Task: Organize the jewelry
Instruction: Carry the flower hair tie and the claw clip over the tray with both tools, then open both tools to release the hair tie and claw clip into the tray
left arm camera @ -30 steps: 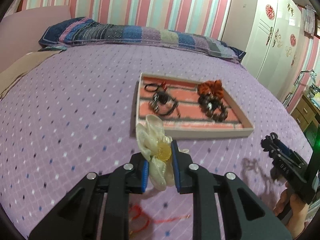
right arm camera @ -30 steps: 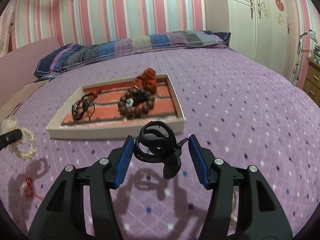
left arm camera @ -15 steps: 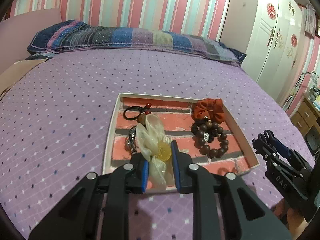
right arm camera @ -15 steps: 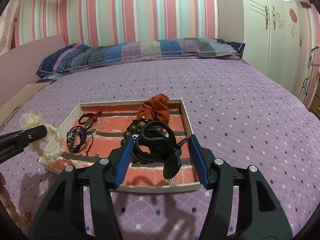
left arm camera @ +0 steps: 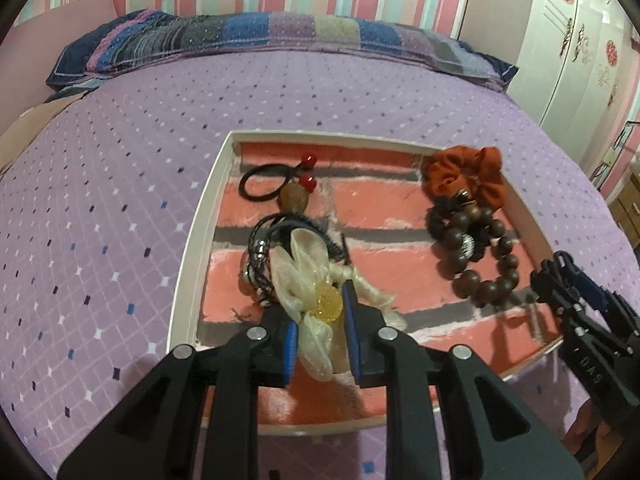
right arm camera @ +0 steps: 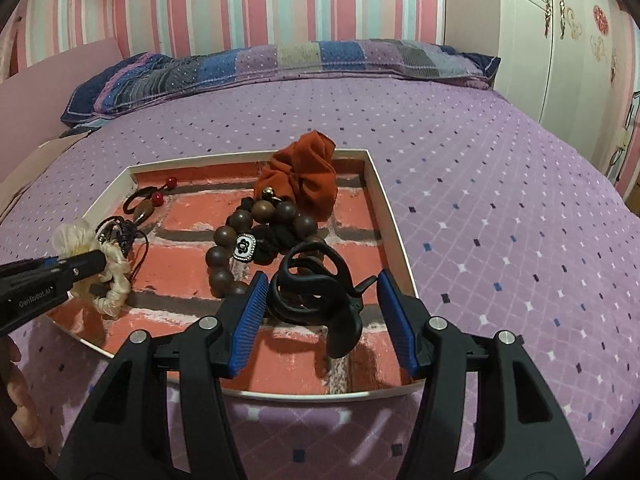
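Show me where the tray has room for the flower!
The tray is bare in the middle strip, between the black cords and the wooden beads, and along the near edge. Both sides are crowded.

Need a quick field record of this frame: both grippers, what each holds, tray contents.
left gripper: shut on cream flower tie, over tray
right gripper: shut on black claw clip, over tray
tray: brick-pattern liner, white rim, on purple bedspread
in tray: bead bracelet, orange scrunchie, black hair tie with red beads, dark cord bundle
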Motion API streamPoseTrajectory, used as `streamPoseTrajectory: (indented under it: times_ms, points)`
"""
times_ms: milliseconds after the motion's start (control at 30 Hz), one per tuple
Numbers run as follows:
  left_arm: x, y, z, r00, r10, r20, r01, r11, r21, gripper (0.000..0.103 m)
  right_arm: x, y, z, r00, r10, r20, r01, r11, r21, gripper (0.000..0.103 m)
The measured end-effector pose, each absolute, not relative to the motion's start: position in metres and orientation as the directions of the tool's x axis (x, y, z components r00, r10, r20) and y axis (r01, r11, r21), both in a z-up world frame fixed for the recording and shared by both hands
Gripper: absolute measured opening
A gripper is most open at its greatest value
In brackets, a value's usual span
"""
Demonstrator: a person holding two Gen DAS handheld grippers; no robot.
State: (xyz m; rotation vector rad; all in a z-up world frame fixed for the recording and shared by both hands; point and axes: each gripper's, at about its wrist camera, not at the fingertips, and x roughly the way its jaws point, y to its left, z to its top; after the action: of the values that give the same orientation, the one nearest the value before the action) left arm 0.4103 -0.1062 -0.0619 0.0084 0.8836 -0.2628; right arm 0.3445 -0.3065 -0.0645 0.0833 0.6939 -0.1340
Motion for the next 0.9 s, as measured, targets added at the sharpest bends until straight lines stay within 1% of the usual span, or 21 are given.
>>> streamPoseTrajectory:
  times_ms: [267, 433, 533, 600, 633, 667, 700, 733, 767, 867, 900]
  points:
    - [0.415, -0.113, -0.069, 0.598, -0.189, -0.779, 0.233, 0.971, -0.056, 0.022, 0.354, -0.308, -0.073, 0.739, -0.088, -0.668, 0.148, 0.988, 0.034, 0.056]
    - [0.416, -0.116, -0.068, 0.594, -0.176, -0.785, 0.232, 0.972, -0.043, 0.025, 0.356, -0.31, -0.075, 0.724, -0.073, -0.686, 0.147, 0.988, 0.05, 0.057]
    - [0.413, -0.118, -0.069, 0.582, -0.18, -0.793, 0.244, 0.969, -0.04, 0.028, 0.356, -0.313, -0.076, 0.715, -0.061, -0.697, 0.146, 0.987, 0.063, 0.057]
    - [0.412, -0.12, -0.069, 0.574, -0.173, -0.8, 0.25, 0.968, -0.03, 0.034, 0.353, -0.314, -0.076, 0.714, -0.057, -0.697, 0.147, 0.987, 0.071, 0.057]
    - [0.41, -0.12, -0.069, 0.571, -0.169, -0.803, 0.251, 0.968, -0.025, 0.035, 0.351, -0.314, -0.075, 0.718, -0.055, -0.694, 0.148, 0.986, 0.075, 0.057]
    - [0.408, -0.12, -0.068, 0.573, -0.167, -0.803, 0.251, 0.968, -0.023, 0.038, 0.348, -0.315, -0.073, 0.728, -0.047, -0.684, 0.142, 0.986, 0.084, 0.058]
    - [0.406, -0.12, -0.067, 0.574, -0.168, -0.801, 0.253, 0.967, -0.022, 0.041, 0.346, -0.314, -0.071, 0.735, -0.042, -0.677, 0.137, 0.987, 0.087, 0.064]
    - [0.404, -0.12, -0.066, 0.575, -0.169, -0.8, 0.255, 0.967, -0.021, 0.042, 0.341, -0.313, -0.067, 0.747, -0.042, -0.664, 0.13, 0.988, 0.083, 0.068]
    - [0.402, -0.12, -0.064, 0.577, -0.171, -0.799, 0.257, 0.966, -0.021, 0.045, 0.339, -0.312, -0.065, 0.752, -0.046, -0.657, 0.127, 0.989, 0.077, 0.074]
    - [0.392, -0.118, -0.053, 0.589, -0.17, -0.79, 0.259, 0.966, -0.015, 0.053, 0.33, -0.31, -0.053, 0.769, -0.045, -0.637, 0.114, 0.991, 0.068, 0.081]
    - [0.39, -0.117, -0.05, 0.593, -0.171, -0.787, 0.258, 0.966, -0.016, 0.055, 0.325, -0.31, -0.048, 0.776, -0.047, -0.629, 0.116, 0.991, 0.069, 0.084]
